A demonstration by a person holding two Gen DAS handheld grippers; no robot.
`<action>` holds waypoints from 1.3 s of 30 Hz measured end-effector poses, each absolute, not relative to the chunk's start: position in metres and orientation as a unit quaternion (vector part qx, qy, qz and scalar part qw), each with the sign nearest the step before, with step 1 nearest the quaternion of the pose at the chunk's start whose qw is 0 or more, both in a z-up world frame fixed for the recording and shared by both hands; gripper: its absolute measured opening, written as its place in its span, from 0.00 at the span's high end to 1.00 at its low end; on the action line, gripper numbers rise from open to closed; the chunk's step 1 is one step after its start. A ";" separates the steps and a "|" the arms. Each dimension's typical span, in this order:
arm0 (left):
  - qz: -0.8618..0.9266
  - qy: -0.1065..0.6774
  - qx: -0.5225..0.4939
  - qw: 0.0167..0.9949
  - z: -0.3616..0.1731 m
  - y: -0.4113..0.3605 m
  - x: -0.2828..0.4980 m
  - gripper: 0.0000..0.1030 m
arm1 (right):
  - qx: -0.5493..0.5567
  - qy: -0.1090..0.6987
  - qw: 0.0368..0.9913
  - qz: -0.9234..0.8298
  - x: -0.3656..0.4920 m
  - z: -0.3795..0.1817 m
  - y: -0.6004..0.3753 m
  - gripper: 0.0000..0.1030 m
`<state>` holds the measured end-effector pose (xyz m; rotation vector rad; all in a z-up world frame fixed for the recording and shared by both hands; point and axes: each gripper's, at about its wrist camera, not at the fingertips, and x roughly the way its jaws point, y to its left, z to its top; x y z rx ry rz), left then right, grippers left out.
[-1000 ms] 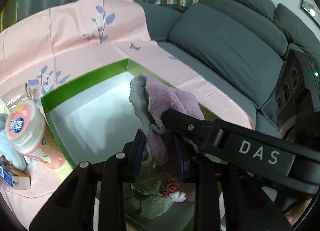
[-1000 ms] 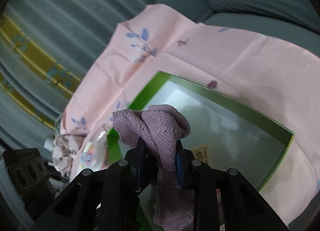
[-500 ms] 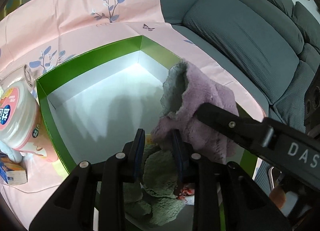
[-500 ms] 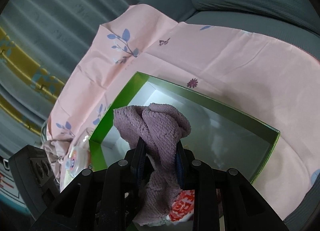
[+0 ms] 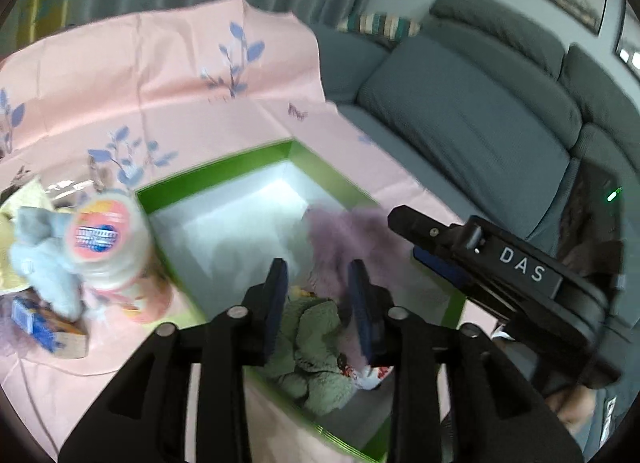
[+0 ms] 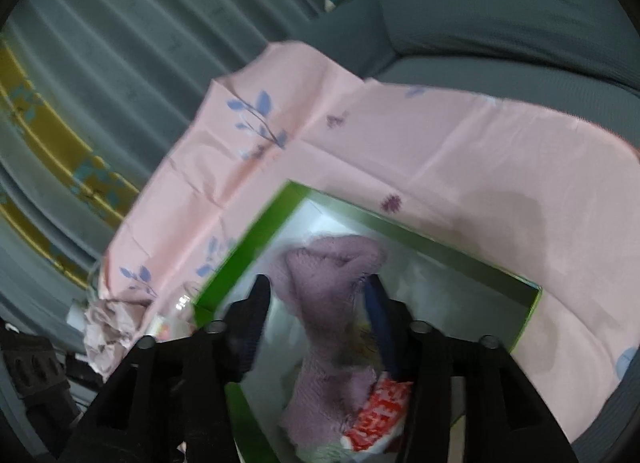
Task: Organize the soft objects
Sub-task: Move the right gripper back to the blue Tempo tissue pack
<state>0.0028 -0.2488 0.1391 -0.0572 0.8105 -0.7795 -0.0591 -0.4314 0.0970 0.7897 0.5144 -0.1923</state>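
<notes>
With both grippers spread wide, purple towel [image 6: 328, 303] lies between right gripper [image 6: 316, 303] fingers, inside green box [image 6: 420, 235].

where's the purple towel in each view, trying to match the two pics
Left wrist: the purple towel lies blurred right of centre, over the far-right part of the green box, just past the open left claw.
Right wrist: it sits at lower centre, between the spread fingers of the right claw, trailing down into the box.
Shared landmark: the green box rim on the pink cloth.
</notes>
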 end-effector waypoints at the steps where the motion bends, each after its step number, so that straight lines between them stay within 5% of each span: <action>1: -0.371 0.379 -0.039 0.847 0.145 -0.238 0.001 0.59 | 0.382 0.236 0.890 -0.080 -0.061 0.100 -0.430 0.34; 10: -0.342 0.344 -0.115 0.867 0.171 -0.144 -0.013 0.16 | 0.351 0.209 0.911 -0.065 -0.069 0.126 -0.408 0.15; 17: -0.258 0.338 -0.134 0.895 0.156 -0.065 -0.020 0.15 | 0.325 0.209 0.921 -0.058 -0.068 0.139 -0.387 0.05; 31: -0.097 0.374 -0.186 0.904 0.071 0.052 -0.014 0.15 | 0.221 0.264 0.938 0.046 -0.035 0.142 -0.280 0.05; 36: -0.067 0.382 -0.190 0.902 0.067 0.069 -0.011 0.15 | 0.262 0.307 0.892 0.204 -0.021 0.135 -0.235 0.21; 39: -0.054 0.382 -0.189 0.903 0.067 0.076 -0.011 0.15 | 0.165 0.309 0.923 0.162 -0.019 0.140 -0.197 0.28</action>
